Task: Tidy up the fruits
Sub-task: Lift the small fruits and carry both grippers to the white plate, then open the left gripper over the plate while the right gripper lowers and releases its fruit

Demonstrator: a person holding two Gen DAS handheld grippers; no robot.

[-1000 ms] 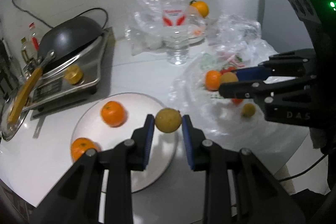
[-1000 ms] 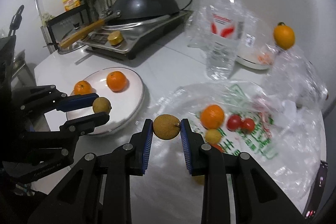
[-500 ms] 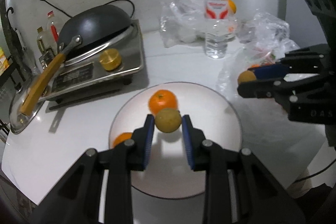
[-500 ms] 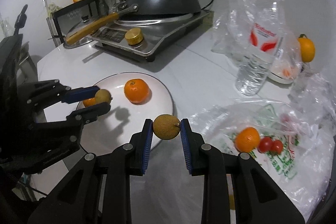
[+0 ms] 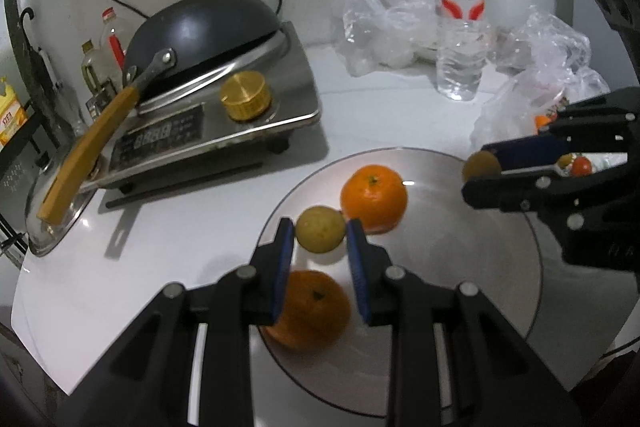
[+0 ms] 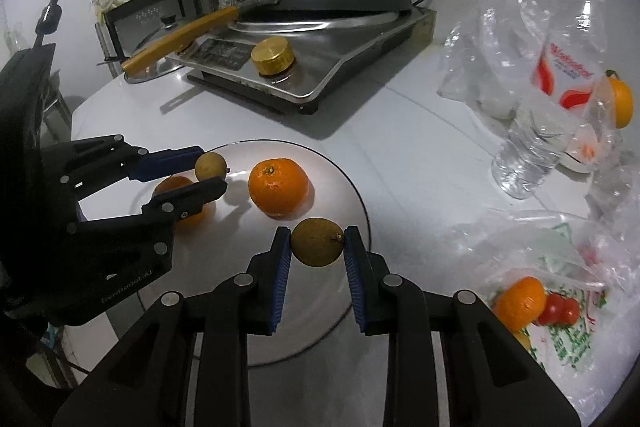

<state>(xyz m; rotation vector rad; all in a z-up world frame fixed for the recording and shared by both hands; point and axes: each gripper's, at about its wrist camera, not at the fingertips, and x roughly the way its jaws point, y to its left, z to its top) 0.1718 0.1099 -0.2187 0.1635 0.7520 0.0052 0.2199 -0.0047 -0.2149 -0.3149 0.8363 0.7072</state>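
Right wrist view | right gripper (image 6: 316, 243) pinches small brown fruit (image 6: 317, 242) above plate (image 6: 352, 195) | left gripper (image 5: 320, 235) pinches yellow fruit (image 5: 320, 235) there too | light, round, rolls easily: hold its sides gently.

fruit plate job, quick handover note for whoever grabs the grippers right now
Left gripper: shut on a small yellow-green fruit, over the plate.
Right gripper: shut on a small brown fruit, over the plate's right rim.
Done: two oranges on the plate.
Left: set both fruits down, then fetch the orange and tomatoes from the plastic bag.
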